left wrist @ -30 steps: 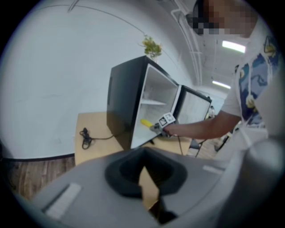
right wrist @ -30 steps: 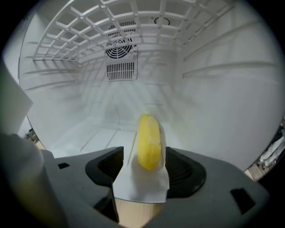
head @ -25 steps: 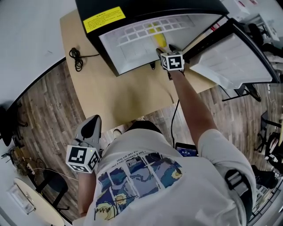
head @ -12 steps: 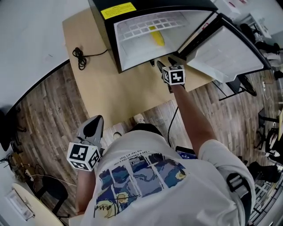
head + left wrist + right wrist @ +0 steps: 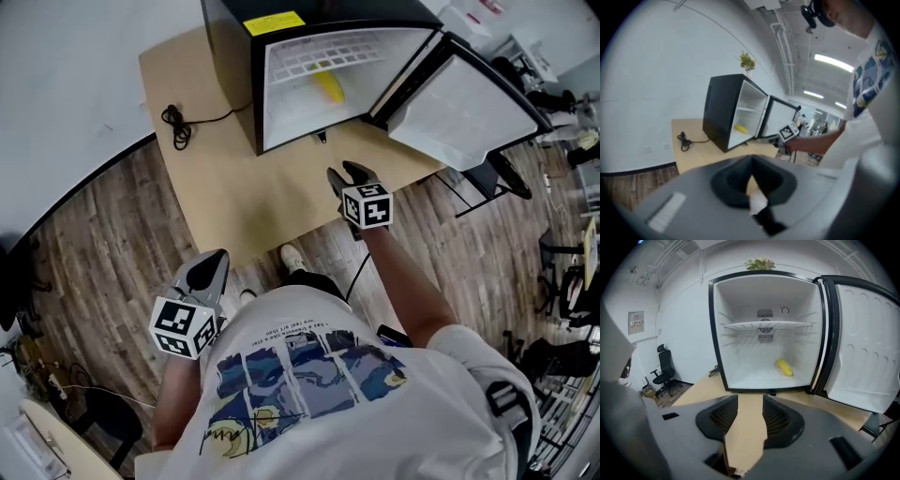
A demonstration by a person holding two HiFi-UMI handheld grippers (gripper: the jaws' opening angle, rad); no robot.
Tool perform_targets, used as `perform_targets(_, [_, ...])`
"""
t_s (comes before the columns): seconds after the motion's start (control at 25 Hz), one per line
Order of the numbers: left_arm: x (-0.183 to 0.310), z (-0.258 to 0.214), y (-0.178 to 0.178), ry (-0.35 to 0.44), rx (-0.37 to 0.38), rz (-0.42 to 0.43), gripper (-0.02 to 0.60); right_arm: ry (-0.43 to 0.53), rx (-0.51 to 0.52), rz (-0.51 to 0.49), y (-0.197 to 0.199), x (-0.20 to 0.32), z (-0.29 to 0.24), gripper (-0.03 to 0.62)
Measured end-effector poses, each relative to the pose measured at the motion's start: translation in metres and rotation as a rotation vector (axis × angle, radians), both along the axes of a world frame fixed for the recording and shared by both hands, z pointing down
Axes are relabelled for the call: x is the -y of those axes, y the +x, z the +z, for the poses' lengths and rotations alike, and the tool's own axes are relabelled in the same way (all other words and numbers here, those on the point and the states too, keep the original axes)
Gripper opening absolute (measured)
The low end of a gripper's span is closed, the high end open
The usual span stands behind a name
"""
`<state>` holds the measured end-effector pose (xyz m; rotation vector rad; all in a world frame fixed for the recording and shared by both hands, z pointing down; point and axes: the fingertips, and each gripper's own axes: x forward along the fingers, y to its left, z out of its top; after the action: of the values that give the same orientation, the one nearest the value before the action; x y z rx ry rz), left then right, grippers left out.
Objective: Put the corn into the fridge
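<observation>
Left gripper, bottom centre: jaws are found pressed together, nothing held. Right gripper: its jaws have just been closing and are found partly apart, with only bare table seen between them. Beyond, right of centre, the corn is noted lying on the fridge floor. The door is found wide open; the corn could be jolted forward by a hard swing. The wire shelf is shown only in the right gripper view.

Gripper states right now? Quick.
Left gripper: closed, empty.
Right gripper: open, nothing between the jaws, which have just been closing. The corn lies in the fridge.
</observation>
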<state>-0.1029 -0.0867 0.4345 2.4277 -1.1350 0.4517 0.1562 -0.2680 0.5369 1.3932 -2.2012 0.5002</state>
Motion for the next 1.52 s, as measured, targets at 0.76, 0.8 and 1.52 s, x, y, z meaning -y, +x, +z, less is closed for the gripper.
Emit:
perform_targets(0.76, [-0.061, 0.018, -0.017, 0.004, -0.024, 0.192, 0.009, 0.026, 0.110, -0.016, -0.067, -0.182, -0.044, 0.021])
perform_targets(0.8, [-0.064, 0.019, -0.019, -0.001, -0.024, 0.191, 0.009, 0.026, 0.116, -0.025, -0.073, -0.188, -0.044, 0.021])
perform_targets(1.52, [-0.092, 0.021, -0.057, 0.011, -0.038, 0.112, 0.009, 0.073, 0.128, -0.166, -0.136, -0.207, -0.066, 0.017])
